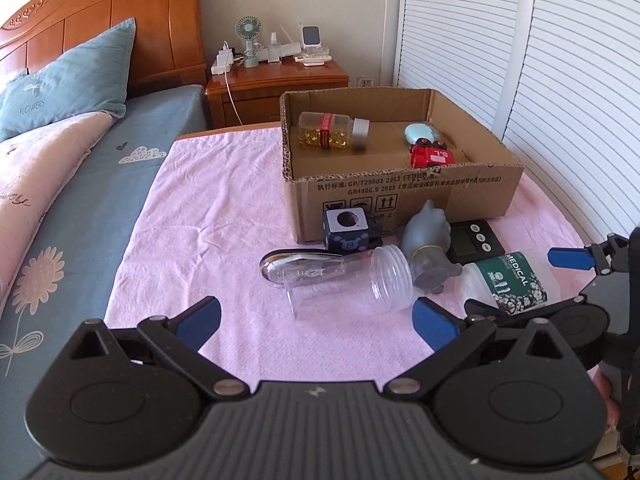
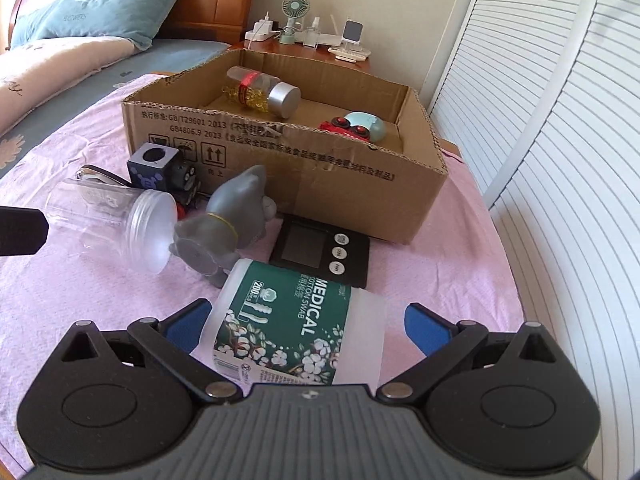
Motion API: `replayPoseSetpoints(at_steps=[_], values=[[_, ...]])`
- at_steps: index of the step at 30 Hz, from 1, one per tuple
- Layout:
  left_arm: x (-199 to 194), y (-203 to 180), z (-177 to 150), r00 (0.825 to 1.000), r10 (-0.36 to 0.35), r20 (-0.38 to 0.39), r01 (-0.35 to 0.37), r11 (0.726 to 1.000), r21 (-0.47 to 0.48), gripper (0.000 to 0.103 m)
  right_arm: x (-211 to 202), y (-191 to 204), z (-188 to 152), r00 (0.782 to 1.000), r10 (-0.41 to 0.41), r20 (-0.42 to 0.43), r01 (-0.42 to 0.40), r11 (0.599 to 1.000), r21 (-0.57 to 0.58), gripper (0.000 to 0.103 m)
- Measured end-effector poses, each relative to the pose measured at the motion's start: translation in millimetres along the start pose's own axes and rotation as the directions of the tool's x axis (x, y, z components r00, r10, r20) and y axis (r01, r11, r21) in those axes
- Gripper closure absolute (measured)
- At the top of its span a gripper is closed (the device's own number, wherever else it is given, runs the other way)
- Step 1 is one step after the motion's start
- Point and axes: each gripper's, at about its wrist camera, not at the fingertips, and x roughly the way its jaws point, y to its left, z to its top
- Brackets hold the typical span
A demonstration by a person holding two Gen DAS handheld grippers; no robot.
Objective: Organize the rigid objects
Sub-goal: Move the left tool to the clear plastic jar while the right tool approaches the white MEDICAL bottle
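Observation:
A cardboard box (image 1: 404, 196) (image 2: 288, 160) stands on the pink cloth and holds a pill bottle (image 1: 332, 131) (image 2: 262, 94), a red toy car (image 1: 432, 155) (image 2: 346, 127) and a mint mouse (image 1: 420, 133) (image 2: 366, 124). In front lie a clear jar (image 1: 352, 284) (image 2: 116, 226), a grey figurine (image 1: 426, 248) (image 2: 228, 224), a dark cube (image 1: 348, 230) (image 2: 154, 166), a black timer (image 1: 474, 240) (image 2: 316, 250) and a cotton swab container (image 1: 510, 282) (image 2: 292, 332). My left gripper (image 1: 316, 320) is open just before the jar. My right gripper (image 2: 306, 322) is open around the swab container; it also shows in the left wrist view (image 1: 520, 280).
A bed with a blue pillow (image 1: 68, 80) lies left of the table. A wooden nightstand (image 1: 276, 84) with a fan and chargers stands behind the box. White louvred doors (image 1: 540, 60) run along the right. A glossy flat object (image 1: 296, 260) lies behind the jar.

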Motion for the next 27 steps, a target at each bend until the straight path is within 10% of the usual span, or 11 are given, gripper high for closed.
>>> replayPoseSetpoints(at_steps=[11,27], values=[[22.0,-8.2,-1.4,0.999,-0.009,-0.034,0.009,1.000,-0.007,0.001,6.3,-33.5,-30.0,0.991,0.095,-0.095,-0.087,0.992,0.086,0.000],[59.9,-29.0,4.7,0.998,0.000,-0.069,0.000,1.000,-0.007,0.001,2.3,-40.9,-49.2,0.989,0.146,-0.006,-0.144,0.985,0.091,0.000]])
